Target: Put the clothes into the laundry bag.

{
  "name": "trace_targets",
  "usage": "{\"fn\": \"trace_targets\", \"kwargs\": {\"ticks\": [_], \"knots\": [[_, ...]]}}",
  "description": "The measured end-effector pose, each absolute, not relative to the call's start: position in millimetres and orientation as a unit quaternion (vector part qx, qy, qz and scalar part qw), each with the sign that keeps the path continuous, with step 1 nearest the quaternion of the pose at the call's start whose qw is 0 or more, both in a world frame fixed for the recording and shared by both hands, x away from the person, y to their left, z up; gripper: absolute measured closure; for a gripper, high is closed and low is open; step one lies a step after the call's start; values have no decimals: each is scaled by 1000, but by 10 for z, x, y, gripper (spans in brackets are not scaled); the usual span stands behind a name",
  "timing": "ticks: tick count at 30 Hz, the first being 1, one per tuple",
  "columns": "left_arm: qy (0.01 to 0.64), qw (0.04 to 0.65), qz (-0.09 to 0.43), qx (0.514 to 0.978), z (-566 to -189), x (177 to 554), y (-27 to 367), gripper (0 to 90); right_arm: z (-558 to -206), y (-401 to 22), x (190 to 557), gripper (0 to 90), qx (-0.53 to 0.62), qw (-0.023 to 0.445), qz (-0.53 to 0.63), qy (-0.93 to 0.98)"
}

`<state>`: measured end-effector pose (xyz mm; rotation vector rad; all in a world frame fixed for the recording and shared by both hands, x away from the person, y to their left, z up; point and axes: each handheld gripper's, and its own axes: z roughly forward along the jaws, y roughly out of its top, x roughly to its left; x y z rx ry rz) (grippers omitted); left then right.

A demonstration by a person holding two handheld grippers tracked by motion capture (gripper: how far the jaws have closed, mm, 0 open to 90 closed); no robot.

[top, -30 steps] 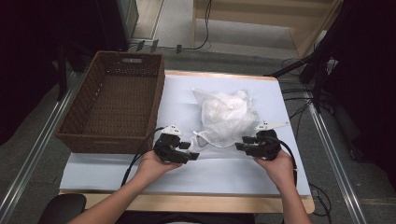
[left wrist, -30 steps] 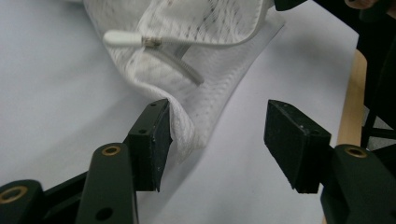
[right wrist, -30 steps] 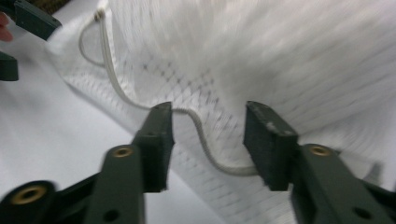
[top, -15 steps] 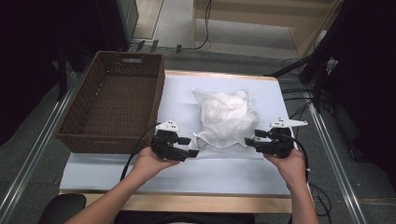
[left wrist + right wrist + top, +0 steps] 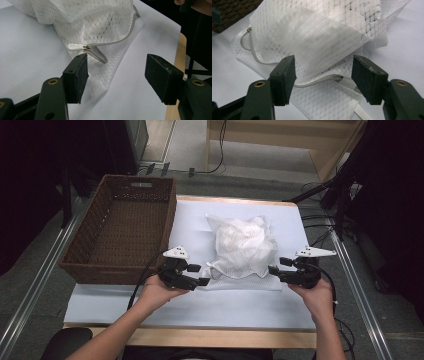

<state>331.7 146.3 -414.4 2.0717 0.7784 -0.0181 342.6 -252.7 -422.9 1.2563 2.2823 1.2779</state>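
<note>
No words or labels can be read on anything. A white mesh bag (image 5: 243, 247) lies on the white table (image 5: 280, 305), right of the brown basket (image 5: 120, 230). The left gripper (image 5: 202, 275) is open at the bag's near left corner. Its own view shows the zipper pull (image 5: 75, 47), not touched. The right gripper (image 5: 274, 271) has just been opening and is wide. Its view shows the mesh and a zipper strip (image 5: 319, 80) lying between the jaws, not pinched.

A white mesh bag (image 5: 243, 247) lies on the tabletop (image 5: 250, 307) beside a wicker basket (image 5: 120, 235) — the left hand-held gripper (image 5: 200, 275) and the right hand-held gripper (image 5: 276, 266) flank its near edge, jaws apart.
</note>
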Motion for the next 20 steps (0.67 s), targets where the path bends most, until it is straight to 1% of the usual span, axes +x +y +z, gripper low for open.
{"fn": "trace_targets", "kwargs": {"ticks": [20], "knots": [[307, 432, -4, 848, -4183, 3326, 1438, 345, -4261, -2619, 3442, 361, 439, 128, 435, 776]]}}
